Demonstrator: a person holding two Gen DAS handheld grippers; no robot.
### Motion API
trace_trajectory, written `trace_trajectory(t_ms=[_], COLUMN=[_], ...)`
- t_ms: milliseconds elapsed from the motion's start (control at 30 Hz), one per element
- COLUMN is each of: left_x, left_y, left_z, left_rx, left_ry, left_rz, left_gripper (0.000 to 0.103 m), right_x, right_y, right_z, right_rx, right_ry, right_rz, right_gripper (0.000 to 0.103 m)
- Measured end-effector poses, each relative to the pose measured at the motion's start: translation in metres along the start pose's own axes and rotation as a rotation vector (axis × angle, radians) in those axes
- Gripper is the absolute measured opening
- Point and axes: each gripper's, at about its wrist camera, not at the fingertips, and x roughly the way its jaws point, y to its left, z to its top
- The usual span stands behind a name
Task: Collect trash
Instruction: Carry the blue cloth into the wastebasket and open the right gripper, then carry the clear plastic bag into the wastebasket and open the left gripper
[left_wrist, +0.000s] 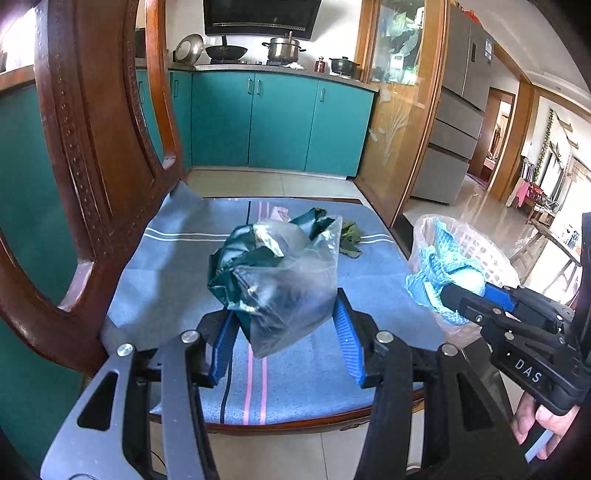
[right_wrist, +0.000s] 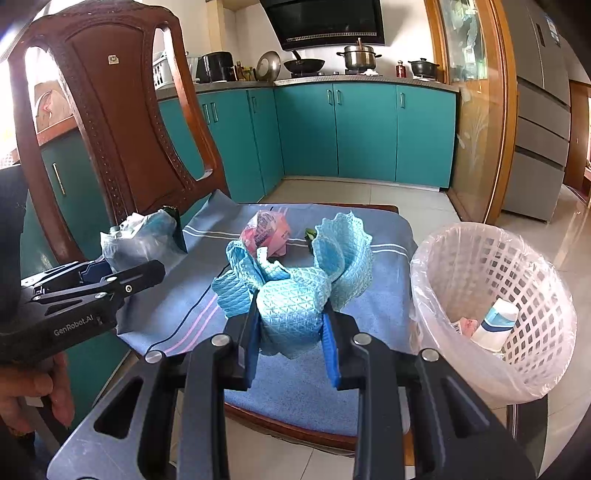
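Note:
My left gripper (left_wrist: 284, 325) is shut on a crumpled bundle of clear plastic and dark green wrapper (left_wrist: 277, 273), held over the blue chair cushion (left_wrist: 177, 280). It also shows in the right wrist view (right_wrist: 140, 240). My right gripper (right_wrist: 291, 328) is shut on a crumpled light blue cloth (right_wrist: 295, 284), held above the cushion (right_wrist: 303, 384) beside the white trash basket (right_wrist: 532, 306). In the left wrist view the cloth (left_wrist: 443, 273) sits in front of the basket (left_wrist: 491, 266). A pink wrapper (right_wrist: 267, 232) and a green leaf scrap (left_wrist: 351, 240) lie on the cushion.
The wooden chair back (right_wrist: 110, 110) rises at the left. The basket has a clear liner and holds a white and blue bottle (right_wrist: 495, 325) and some paper. Teal kitchen cabinets (right_wrist: 362, 133) stand behind, a glass door (right_wrist: 476, 110) and grey fridge (right_wrist: 539, 110) at right.

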Motion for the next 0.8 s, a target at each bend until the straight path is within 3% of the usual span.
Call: trace_trajectory(t_ms=[267, 433, 500, 567, 667, 800], left_x=[0.004, 0.008, 0.012, 0.017, 0.024, 0.033], left_y=[-0.001, -0.005, -0.011, -0.022, -0.045, -0.092], left_z=[0.001, 0.0, -0.002, -0.005, -0.007, -0.002], left_rx=[0.005, 0.014, 0.026, 0.046, 0.084, 0.132], left_ry=[0.009, 0.019, 0.026, 0.036, 0.052, 0.072], left_rz=[0.002, -0.006, -0.016, -0.032, -0.076, -0.169], left_gripper=[0.05, 0.051, 0.051, 0.051, 0.051, 0.051], right_x=[-0.001, -0.022, -0.023, -0.021, -0.029, -0.072], right_y=[-0.001, -0.062, -0.1, -0.135, -0.179, -0.207], right_z=[0.001, 0.021, 0.024, 0.023, 0.014, 0.0], right_rx=[0.001, 0.136, 0.236, 0.336, 0.508, 0.669], right_ry=[-0.008, -0.105, -0.12, -0.111, -0.125, -0.305], right_rz=[-0.005, -0.114, -0.17, -0.21, -0.216, -0.304], right_gripper=[0.029, 0.031, 0.039, 0.078, 0.081, 0.09])
